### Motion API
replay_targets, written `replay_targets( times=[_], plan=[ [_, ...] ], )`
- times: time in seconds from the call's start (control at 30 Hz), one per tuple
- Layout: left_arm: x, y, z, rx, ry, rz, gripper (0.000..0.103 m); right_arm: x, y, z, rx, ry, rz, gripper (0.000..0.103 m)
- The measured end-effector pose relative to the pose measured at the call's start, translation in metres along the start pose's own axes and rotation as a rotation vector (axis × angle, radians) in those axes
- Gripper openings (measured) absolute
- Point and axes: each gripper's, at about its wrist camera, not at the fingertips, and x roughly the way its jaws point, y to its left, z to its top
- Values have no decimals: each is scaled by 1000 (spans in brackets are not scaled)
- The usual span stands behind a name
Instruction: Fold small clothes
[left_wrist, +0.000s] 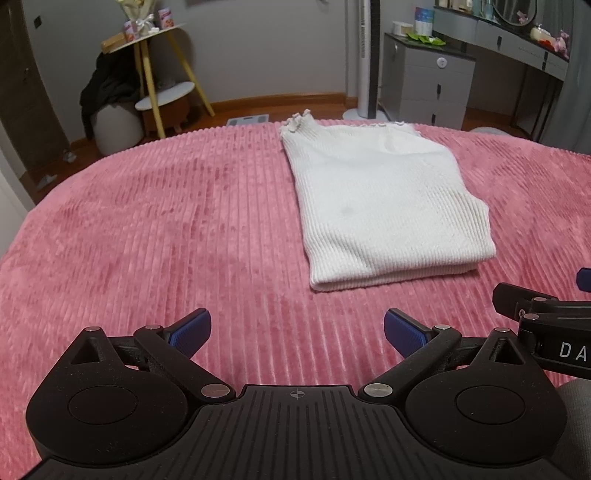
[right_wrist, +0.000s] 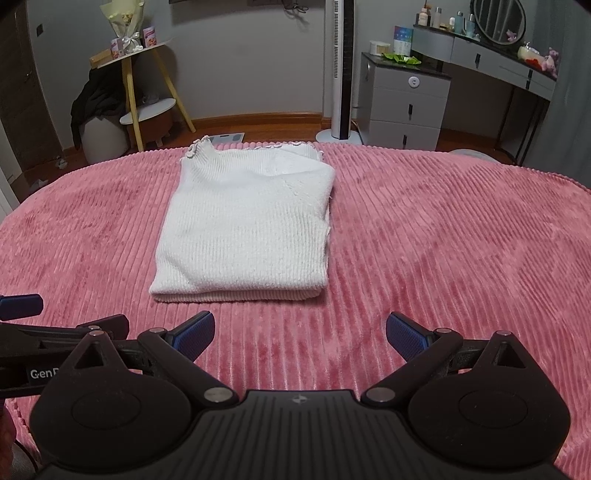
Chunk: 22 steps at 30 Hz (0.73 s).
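Surroundings, left to right: yellow-legged side table (right_wrist: 147, 70) with a bouquet on top, dark clothes draped next to it, then a tower fan (right_wrist: 341, 70), grey drawer unit (right_wrist: 406, 107) and a vanity desk (right_wrist: 517, 70) with a round mirror. All of that sits on the floor past the far edge of the bed, nothing of it on the blanket.
Left gripper (left_wrist: 297, 332): I've got it low at the near side, blue pads spread wide, nothing between them. Sweater is ahead and off to its right.
Sweater (right_wrist: 243, 229): white ribbed knit, folded into a rough rectangle, lying flat on the pink corduroy blanket (right_wrist: 443, 240), frilly collar at the far edge of the bed.
Right gripper (right_wrist: 299, 334): also gaping apart and holding nothing, just short of the sweater's near fold.
Crowding: my two grippers sit close side by side, each poking into the other's view.
Open room: bare blanket both sides of the sweater.
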Motion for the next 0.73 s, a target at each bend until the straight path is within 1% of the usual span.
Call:
replay_targets(
  times=[0.1,0.53,0.73],
  plan=[
    [-1,-1,-1,13,-12,8,103,0,-1,0,3,2,-1,99],
    [-1,-3,-3,26,-7,21,103,-3,2,1,-17,-11,-20,99],
    [0,-5,-4,24,9,14,103,-4,1,2,-11,-9,-29,99]
  ],
)
